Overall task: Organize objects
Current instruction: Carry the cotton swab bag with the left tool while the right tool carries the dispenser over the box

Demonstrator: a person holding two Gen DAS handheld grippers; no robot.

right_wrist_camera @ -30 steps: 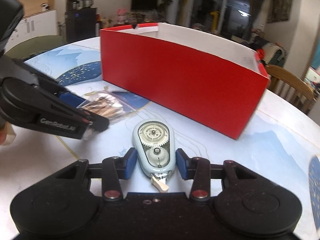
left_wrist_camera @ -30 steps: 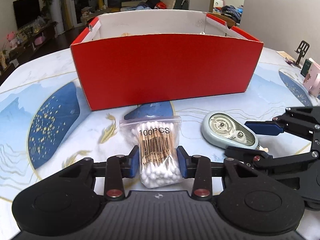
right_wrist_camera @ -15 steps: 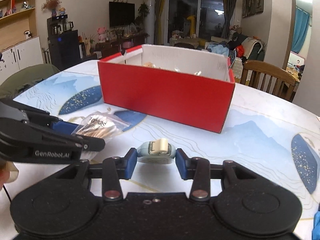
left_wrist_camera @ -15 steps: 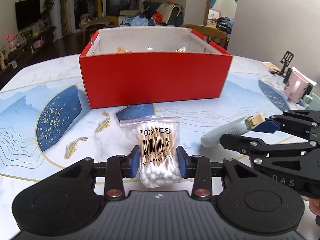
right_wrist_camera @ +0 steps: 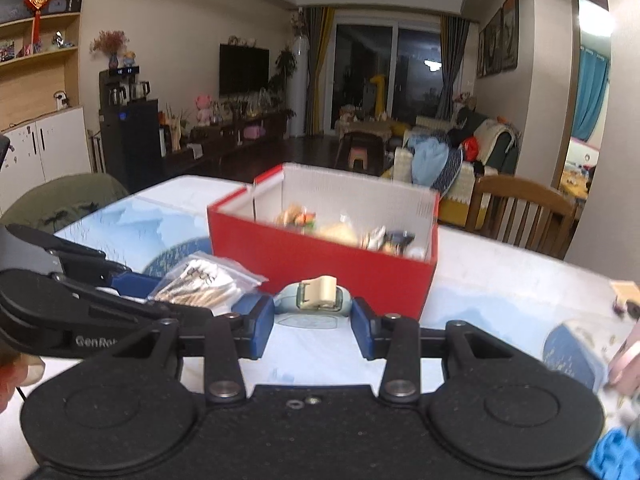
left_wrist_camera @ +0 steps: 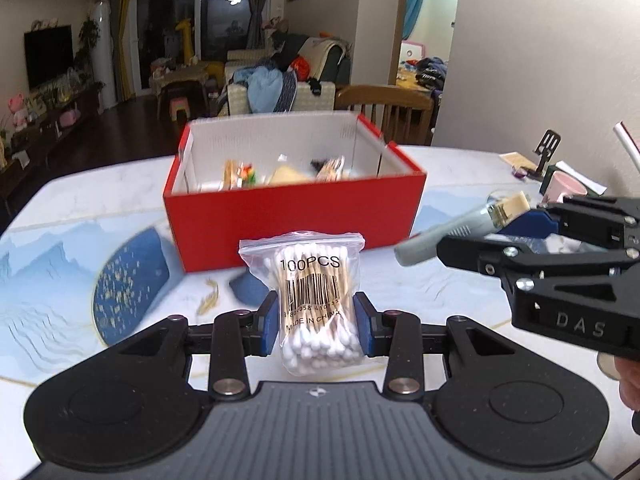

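the table [left_wrist_camera: 60,208] sits lower than a second ago, the red box [left_wrist_camera: 294,220] now shows its clutter inside, left gripper [left_wrist_camera: 316,320] clenched on the bag of cotton swabs [left_wrist_camera: 310,292], right gripper [right_wrist_camera: 313,322] clamping the correction tape [right_wrist_camera: 314,299], both lifted off the tabletop in front of the box

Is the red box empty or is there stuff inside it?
Not empty. The red box has no lid on, and small jumbled items lie on its floor; they are too blurred to name.
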